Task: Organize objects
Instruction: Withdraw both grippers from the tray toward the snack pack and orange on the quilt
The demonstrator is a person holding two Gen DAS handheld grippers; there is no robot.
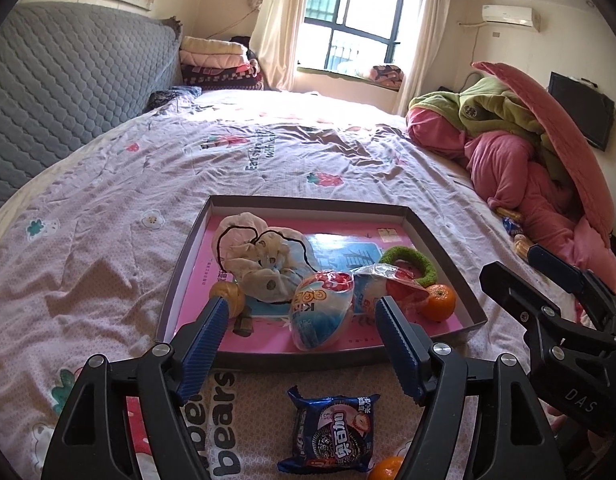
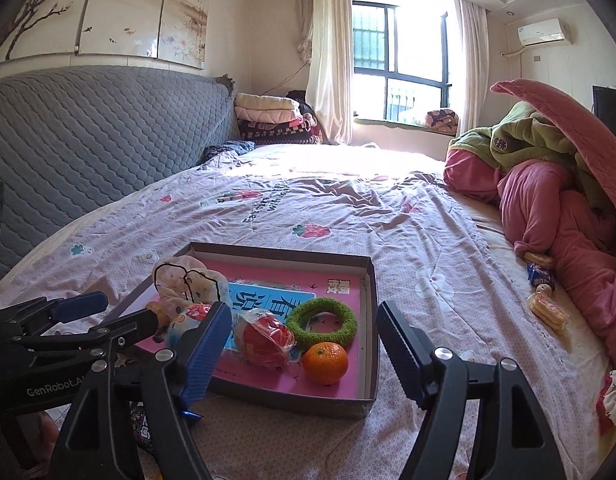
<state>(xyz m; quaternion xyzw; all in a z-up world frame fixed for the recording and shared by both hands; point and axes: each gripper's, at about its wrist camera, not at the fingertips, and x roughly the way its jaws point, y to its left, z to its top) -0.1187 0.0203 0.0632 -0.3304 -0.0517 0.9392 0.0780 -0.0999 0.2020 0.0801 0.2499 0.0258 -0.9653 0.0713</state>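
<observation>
Both the left gripper [image 1: 300, 312] and the right gripper [image 2: 304, 320] hang tilted down over the bed [image 1: 108, 240], jaws wide and empty, above a shallow cardboard tray [image 1: 444, 236] holding a glossy tangerine [image 1: 439, 302] and a fuzzy green ring [image 1: 408, 264], while a blue cookie packet [image 1: 332, 432] lies on the wrinkled sheet just before it.

Text you can read: "bears" on the bedsheet [image 1: 222, 420], upside-down from the left cam. "DAS" on the right gripper [image 1: 548, 280] body. "GenRobot.AI" on the left gripper [image 2: 108, 312] body, seen from the right cam. Cookie packet [image 1: 332, 432] has Chinese chars, illegible. Big Chinese chars on the pink sheet in the box [image 2: 368, 276]; "KE" on the egg-shaped pack [image 1: 322, 312].
</observation>
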